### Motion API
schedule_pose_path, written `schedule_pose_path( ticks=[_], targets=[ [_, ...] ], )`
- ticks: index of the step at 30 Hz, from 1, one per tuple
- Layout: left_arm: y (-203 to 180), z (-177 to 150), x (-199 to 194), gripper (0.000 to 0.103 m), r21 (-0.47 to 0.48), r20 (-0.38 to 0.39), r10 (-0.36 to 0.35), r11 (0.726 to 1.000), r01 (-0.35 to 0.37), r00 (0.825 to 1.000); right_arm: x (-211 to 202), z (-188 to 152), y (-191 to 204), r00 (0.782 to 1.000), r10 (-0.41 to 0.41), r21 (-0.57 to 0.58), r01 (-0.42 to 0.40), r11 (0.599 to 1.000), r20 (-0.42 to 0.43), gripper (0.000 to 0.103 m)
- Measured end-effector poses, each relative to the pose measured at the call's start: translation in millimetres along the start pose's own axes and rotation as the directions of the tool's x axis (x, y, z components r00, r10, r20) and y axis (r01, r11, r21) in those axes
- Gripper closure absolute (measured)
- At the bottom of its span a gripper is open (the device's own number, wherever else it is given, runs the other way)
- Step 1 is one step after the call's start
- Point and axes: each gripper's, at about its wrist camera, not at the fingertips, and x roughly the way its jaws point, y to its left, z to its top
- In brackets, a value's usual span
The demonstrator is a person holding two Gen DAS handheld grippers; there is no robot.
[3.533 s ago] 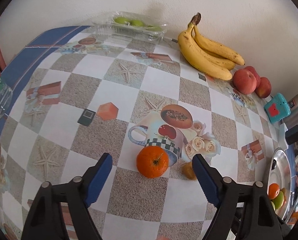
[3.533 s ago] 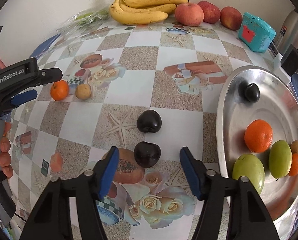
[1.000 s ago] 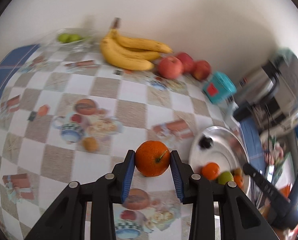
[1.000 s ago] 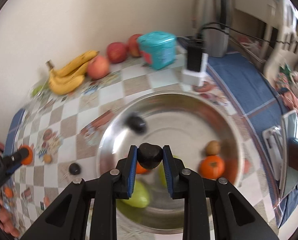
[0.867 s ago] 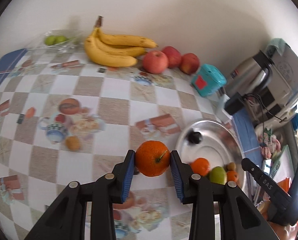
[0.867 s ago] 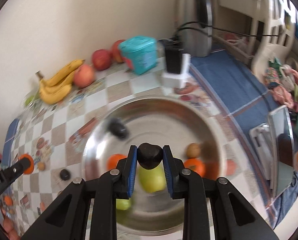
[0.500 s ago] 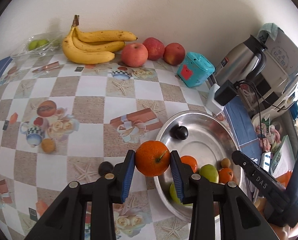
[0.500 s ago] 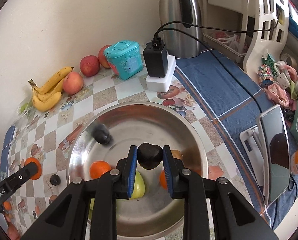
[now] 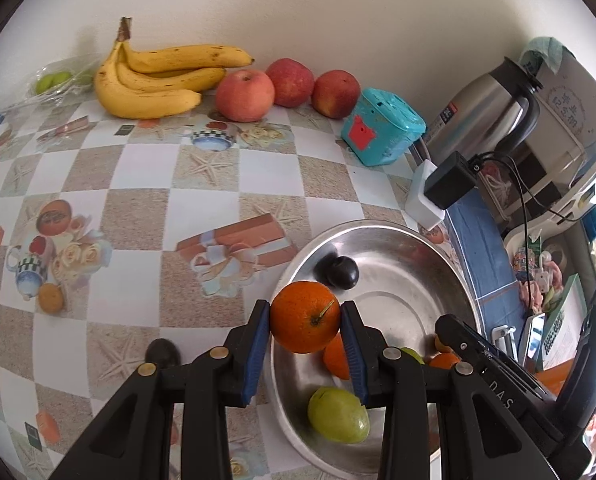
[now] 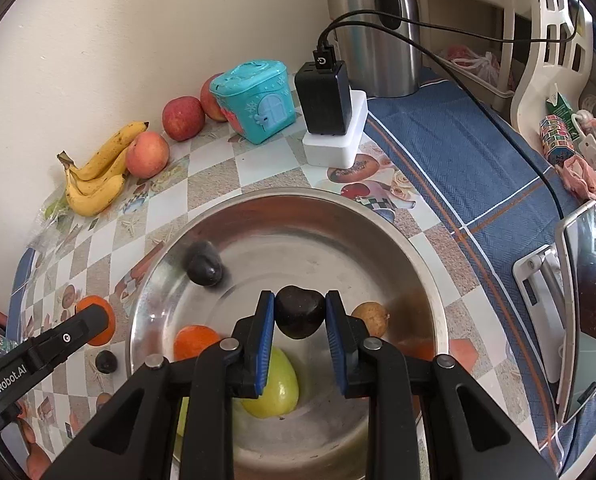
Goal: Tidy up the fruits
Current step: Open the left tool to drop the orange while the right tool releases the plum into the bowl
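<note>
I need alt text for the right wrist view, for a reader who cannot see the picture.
The right tongs grip a dark plum above a metal bowl that holds another dark plum, an orange and green fruit. Bananas, apples and a teal box line the wall behind.

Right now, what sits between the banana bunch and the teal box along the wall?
Three red apples in a row, between the yellow banana bunch and the teal plastic box; clearest in the left wrist view.

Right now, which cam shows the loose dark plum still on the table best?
Right wrist: the dark plum on the table lies fully exposed left of the metal bowl, below the left gripper. In the left wrist view, gripper hardware hides its lower part.
</note>
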Motion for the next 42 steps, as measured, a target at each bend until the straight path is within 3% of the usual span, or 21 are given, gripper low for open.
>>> schedule_pose_path(
  ticks=[15,42],
  targets=[
    [-6.6,0.3,21.8,0.065,0.016,-0.040,0.012,1.000,-0.011,0.999,15.6,1.9,3.7,1.000,0.017,-0.013,-0.017,1.000,-0.026,0.077],
    [-12.7,-8.5,26.9,0.061,0.047,-0.091,0.033,0.998,-0.029,0.995,16.2,-0.6,5.0,0.999,-0.027,-0.037,0.025,0.999,-0.044,0.074]
  ],
)
